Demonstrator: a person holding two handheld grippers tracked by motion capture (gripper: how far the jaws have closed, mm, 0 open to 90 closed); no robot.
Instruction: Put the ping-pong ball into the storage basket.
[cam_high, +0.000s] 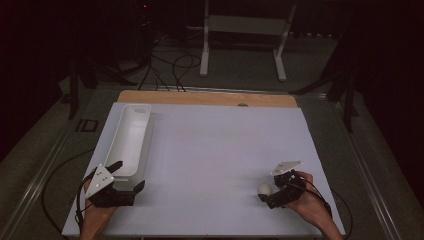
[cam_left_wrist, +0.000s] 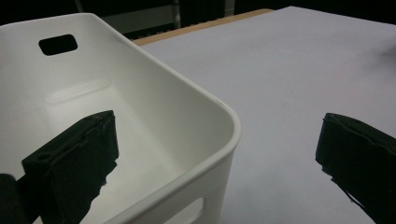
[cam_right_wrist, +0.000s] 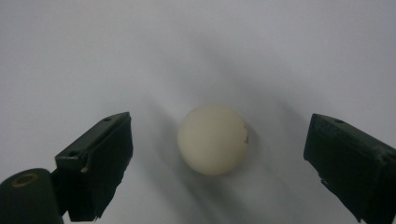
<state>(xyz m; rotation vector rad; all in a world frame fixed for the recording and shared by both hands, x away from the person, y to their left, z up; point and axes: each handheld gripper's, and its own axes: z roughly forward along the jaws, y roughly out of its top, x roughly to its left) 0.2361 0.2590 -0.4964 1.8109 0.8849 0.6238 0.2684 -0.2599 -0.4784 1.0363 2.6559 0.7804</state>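
At the near left corner of the counter (cam_high: 210, 150) I have my left hand-held gripper (cam_high: 127, 176) spread wide. In the left gripper view one jaw sits inside the white bin (cam_left_wrist: 154, 107) and the other stands outside it over the bare counter (cam_left_wrist: 289, 84), so the jaws straddle the bin's near right corner. I cannot tell whether the inner jaw touches the wall. Nothing is held between them.

The white bin (cam_high: 131, 137) is long and narrow. It lies along the counter's left edge, running from the near left corner towards the far left corner, with a handle slot in its far end wall. As far as I can see, its inside is bare.

The middle of the counter is plain white, with a strip of wood showing along its far edge.

Towards the near right corner lies the ball (cam_high: 265, 188), small, round and cream-white, resting on the counter surface. My right hand-held gripper (cam_high: 264, 192) is just beside it, jaws wide. In the right gripper view the ball (cam_right_wrist: 213, 139) sits between the two black jaws, with a clear gap on each side, so neither jaw touches it. A small dark mark shows on its right side
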